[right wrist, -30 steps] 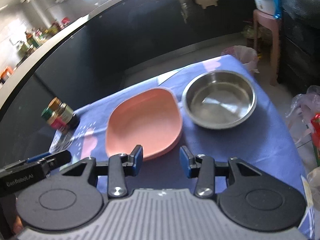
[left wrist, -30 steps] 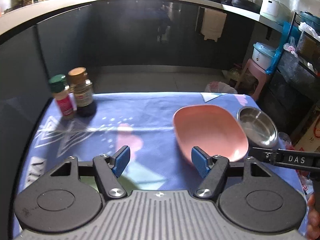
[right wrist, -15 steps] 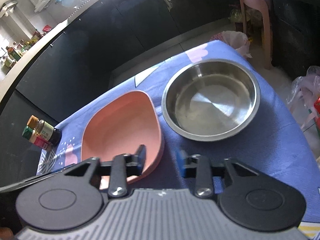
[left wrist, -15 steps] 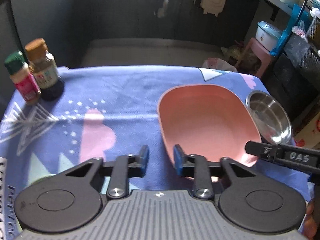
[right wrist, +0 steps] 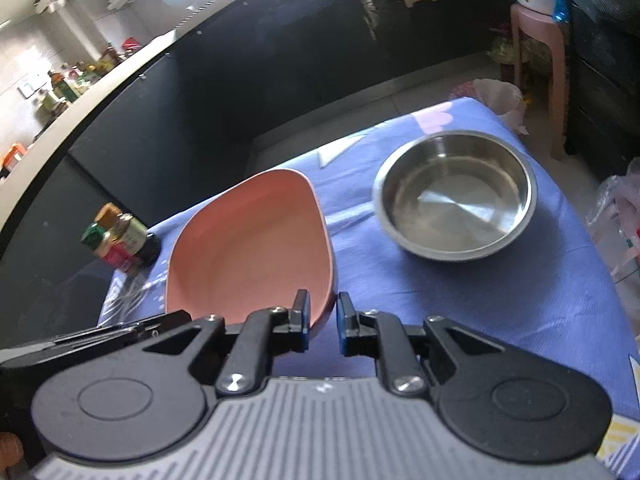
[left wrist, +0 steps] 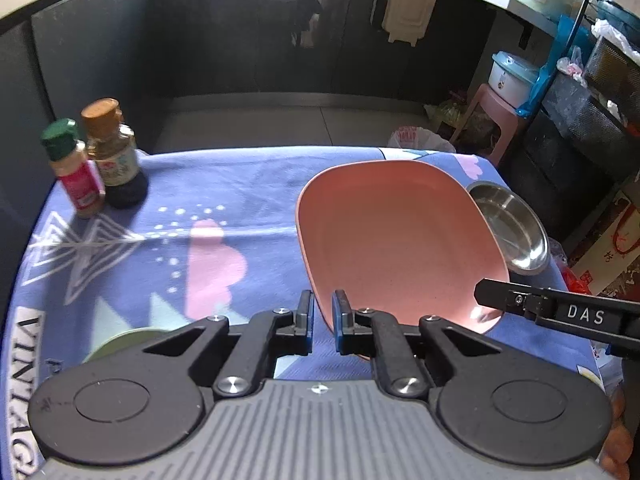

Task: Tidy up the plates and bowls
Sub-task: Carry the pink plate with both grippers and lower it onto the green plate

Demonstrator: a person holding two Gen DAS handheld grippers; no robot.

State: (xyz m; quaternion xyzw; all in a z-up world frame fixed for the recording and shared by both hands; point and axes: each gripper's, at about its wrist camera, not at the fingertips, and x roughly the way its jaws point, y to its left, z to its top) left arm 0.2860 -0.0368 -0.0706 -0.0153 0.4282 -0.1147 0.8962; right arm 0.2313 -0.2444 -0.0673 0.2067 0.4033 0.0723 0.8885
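Both grippers have closed in on the pink plate since a second ago, when each stood wide open just short of it, and the plate's near edge now sits raised off the blue patterned cloth instead of lying flat. Largest in view is that cloth, covering the table. On it the plate tilts up, its near left rim running between the blue pads of the left gripper, whose jaws are clenched on that rim. The right gripper has just been narrowing its jaws onto the plate's near right corner; the rim lies between its pads, and they appear to pinch it, though the contact is partly hidden. Just beyond the plate's right side stands the steel bowl, close to the plate but apart from it. Two small spice bottles stand together at the cloth's far left corner.
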